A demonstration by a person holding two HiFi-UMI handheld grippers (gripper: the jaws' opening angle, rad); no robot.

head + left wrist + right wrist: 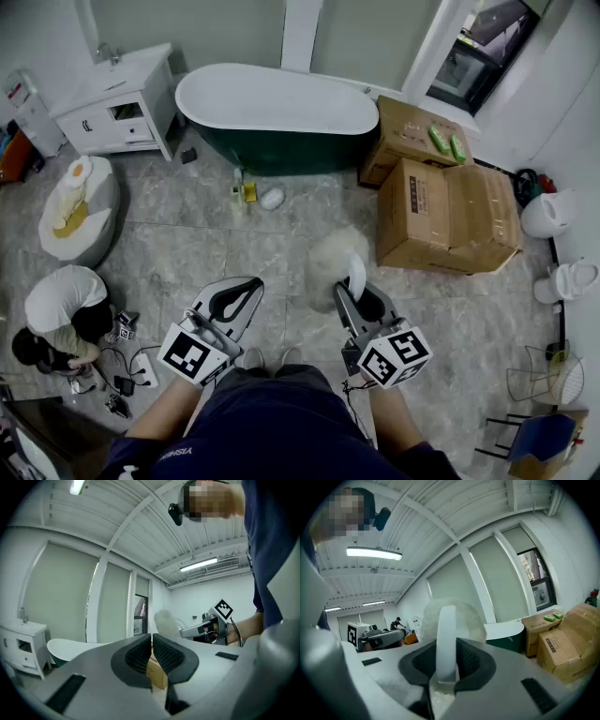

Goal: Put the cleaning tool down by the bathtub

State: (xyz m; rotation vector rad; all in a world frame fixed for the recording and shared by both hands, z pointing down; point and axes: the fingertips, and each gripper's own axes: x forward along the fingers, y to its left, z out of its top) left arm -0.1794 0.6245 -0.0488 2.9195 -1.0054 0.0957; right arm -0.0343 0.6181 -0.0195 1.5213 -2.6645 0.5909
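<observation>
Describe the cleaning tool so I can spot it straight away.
Start at the dark green bathtub at the far wall and come toward the person, left of the cardboard boxes. There the right gripper grips the cleaning tool: the only fluffy white head on a flat white handle.

On the grey tiled floor (187,253) stand a bathtub (281,150), cardboard boxes (450,220) and a white cabinet (112,112).
</observation>
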